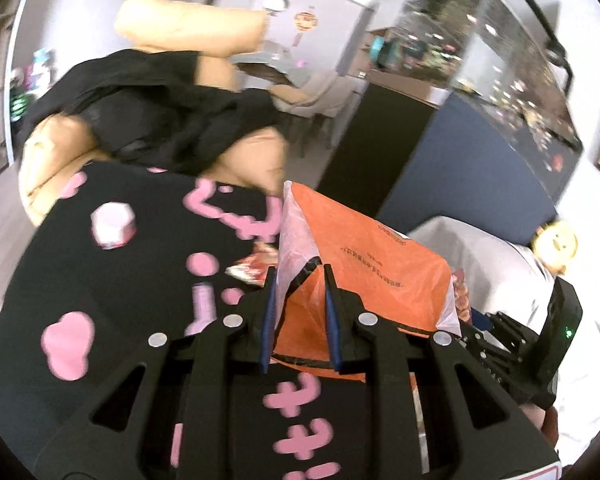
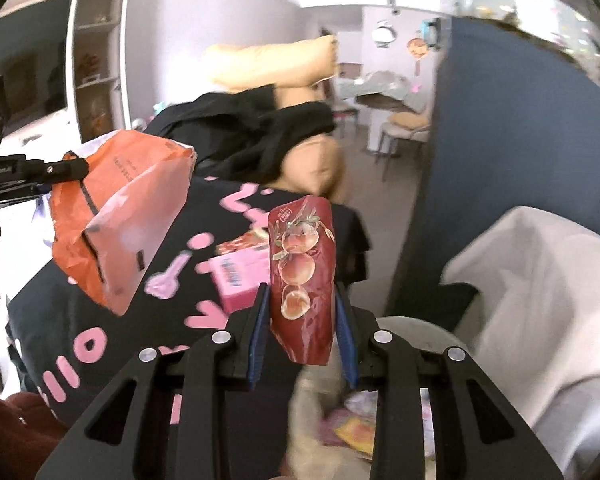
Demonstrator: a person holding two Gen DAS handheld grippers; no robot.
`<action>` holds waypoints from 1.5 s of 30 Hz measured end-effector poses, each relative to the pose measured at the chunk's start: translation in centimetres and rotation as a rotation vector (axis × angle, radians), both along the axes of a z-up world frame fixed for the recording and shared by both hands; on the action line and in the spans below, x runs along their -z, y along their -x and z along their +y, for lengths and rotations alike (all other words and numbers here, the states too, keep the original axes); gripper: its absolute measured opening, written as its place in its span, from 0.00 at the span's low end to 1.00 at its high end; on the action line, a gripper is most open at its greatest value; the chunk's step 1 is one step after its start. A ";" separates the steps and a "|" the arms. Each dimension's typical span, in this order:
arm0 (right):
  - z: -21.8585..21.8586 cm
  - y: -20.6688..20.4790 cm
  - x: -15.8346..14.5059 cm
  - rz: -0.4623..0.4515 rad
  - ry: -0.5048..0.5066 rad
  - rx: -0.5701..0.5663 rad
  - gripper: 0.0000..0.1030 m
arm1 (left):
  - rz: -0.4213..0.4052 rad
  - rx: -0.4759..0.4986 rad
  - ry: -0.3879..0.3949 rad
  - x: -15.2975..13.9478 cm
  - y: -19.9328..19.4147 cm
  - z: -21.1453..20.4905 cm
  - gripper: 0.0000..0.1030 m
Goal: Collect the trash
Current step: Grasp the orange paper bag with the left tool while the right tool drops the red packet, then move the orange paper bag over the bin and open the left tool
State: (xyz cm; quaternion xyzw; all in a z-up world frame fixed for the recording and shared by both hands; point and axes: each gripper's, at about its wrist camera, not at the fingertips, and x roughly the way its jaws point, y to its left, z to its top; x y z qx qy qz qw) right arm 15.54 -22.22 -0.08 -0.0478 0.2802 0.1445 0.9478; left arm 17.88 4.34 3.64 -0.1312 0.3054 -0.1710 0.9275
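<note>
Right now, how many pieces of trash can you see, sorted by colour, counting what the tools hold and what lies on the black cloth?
Orange: 1, the orange bag in the left tool.
Dark red: 1, the peach-print pouch in the right tool.
Red: 1, the small red wrapper on the black cloth.
Pink: 1, the pink carton on the cloth.
Total: 4
</note>
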 end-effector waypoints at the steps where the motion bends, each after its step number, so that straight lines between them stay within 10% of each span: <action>1: -1.1 0.2 -0.1 -0.007 0.002 0.020 0.29 | -0.002 0.022 0.003 -0.1 -0.1 -0.9 0.19; 17: -11.0 -1.0 6.7 0.134 -0.037 0.201 0.29 | 0.051 0.212 -0.042 1.8 -2.5 -12.3 0.19; 28: -8.2 -3.2 11.4 0.241 -0.003 0.152 0.38 | 0.097 0.140 -0.031 3.6 -3.5 -9.4 0.19; 45: -7.0 -2.1 9.8 0.193 0.042 0.128 0.56 | 0.130 0.129 -0.007 5.3 -3.4 -7.9 0.19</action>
